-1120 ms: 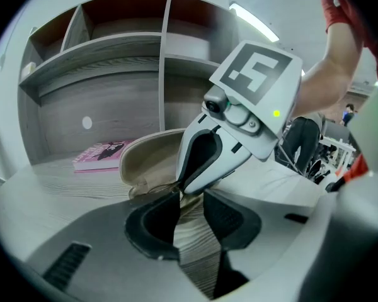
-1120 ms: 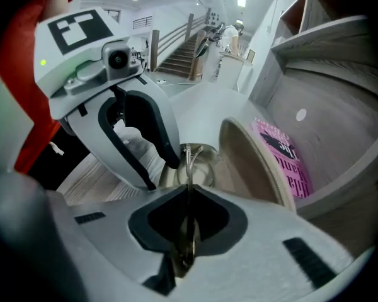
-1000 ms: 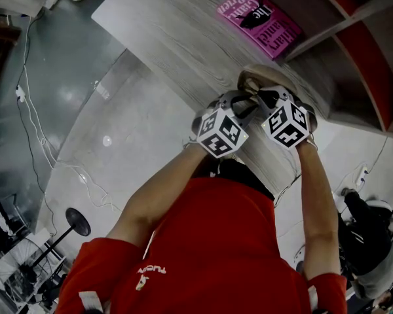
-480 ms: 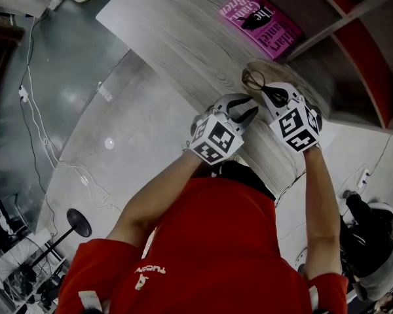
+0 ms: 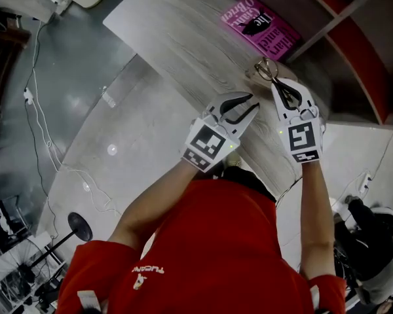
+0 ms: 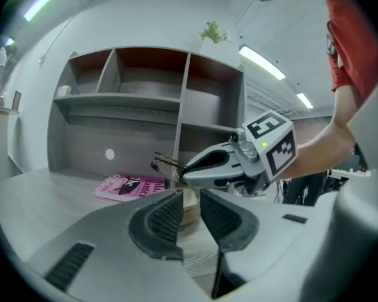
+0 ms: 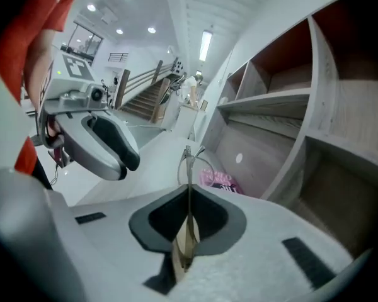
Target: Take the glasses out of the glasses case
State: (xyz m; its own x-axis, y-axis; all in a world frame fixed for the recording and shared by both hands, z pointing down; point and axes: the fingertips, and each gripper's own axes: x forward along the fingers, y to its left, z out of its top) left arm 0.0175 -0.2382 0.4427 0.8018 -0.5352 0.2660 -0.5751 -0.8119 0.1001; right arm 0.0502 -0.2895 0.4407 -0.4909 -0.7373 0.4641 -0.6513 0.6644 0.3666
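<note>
While the right gripper stays out of contact with the wooden table, we see it pinched tight on the glasses. They stick out past its fingertips toward the shelf unit. In the right gripper view the two dark pads meet on a thin part of the frame. The glasses stand upright above the jaws with the lenses nearly edge-on.

The left gripper hovers just beside the right one, on its left, and its jaws are closing. In the left gripper view we find nothing gripped between them. There is only a narrow gap, through which the beige glasses case shows on the table beyond.

From that same view we also catch the right gripper above the case, with the glasses at its tip, clear of the case.

A pink book lies flat on the table near the shelf unit, apart from the case. In the head view we see bare forearms below red sleeves leading to both grippers.
</note>
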